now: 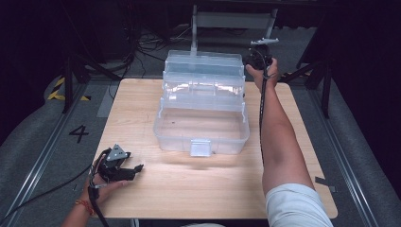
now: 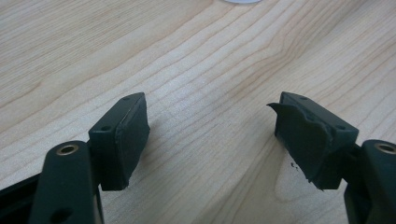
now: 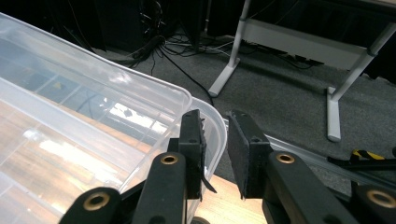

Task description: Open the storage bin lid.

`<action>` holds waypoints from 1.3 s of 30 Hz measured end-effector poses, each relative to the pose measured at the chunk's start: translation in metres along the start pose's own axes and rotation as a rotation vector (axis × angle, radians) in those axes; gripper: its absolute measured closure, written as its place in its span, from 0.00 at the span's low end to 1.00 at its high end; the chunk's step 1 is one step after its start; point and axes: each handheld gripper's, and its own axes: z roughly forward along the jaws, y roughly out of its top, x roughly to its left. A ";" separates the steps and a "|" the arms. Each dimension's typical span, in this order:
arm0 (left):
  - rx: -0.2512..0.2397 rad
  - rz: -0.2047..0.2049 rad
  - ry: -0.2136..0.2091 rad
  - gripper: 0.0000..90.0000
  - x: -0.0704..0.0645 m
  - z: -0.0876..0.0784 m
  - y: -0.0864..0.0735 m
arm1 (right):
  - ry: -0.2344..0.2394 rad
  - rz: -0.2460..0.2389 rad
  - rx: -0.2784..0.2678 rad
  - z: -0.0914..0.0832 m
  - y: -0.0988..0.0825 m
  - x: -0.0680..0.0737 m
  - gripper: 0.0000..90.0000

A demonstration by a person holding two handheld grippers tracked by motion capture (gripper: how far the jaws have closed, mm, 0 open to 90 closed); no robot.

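Wooden surface (image 1: pixel 198 189) under clear box (image 1: pixel 203 125) — right tongs (image 3: pixel 215 140) released astride its rim; left tongs (image 2: pixel 210 135) idle, released — lift away cleanly.

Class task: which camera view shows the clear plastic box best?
The high view: the whole clear plastic box sits open on the table, tiers stepped back. The right gripper view gives one rim corner; the left gripper view a sliver at its top edge.

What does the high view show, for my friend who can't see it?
A clear plastic box sits open on a wooden table. The right gripper reaches its far corner; the left gripper rests open near the table's front edge.
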 end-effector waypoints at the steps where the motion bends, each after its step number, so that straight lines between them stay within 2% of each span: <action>1: -0.001 -0.003 0.001 0.30 0.000 0.000 0.000 | 0.002 0.000 -0.001 -0.001 0.000 0.000 0.84; 12: 0.001 -0.003 -0.003 0.30 0.000 0.000 0.000 | 0.017 -0.034 -0.013 -0.017 -0.001 0.003 0.82; 16: 0.002 0.000 0.000 0.30 0.000 0.000 0.000 | 0.031 -0.038 -0.022 -0.024 -0.001 0.006 0.80; 26: -0.002 0.005 0.003 0.30 0.000 0.000 0.000 | 0.068 -0.085 -0.043 -0.045 -0.004 0.014 0.77; 39: 0.001 0.012 -0.004 0.29 0.001 0.001 0.001 | 0.116 -0.140 -0.047 -0.075 -0.016 0.025 0.71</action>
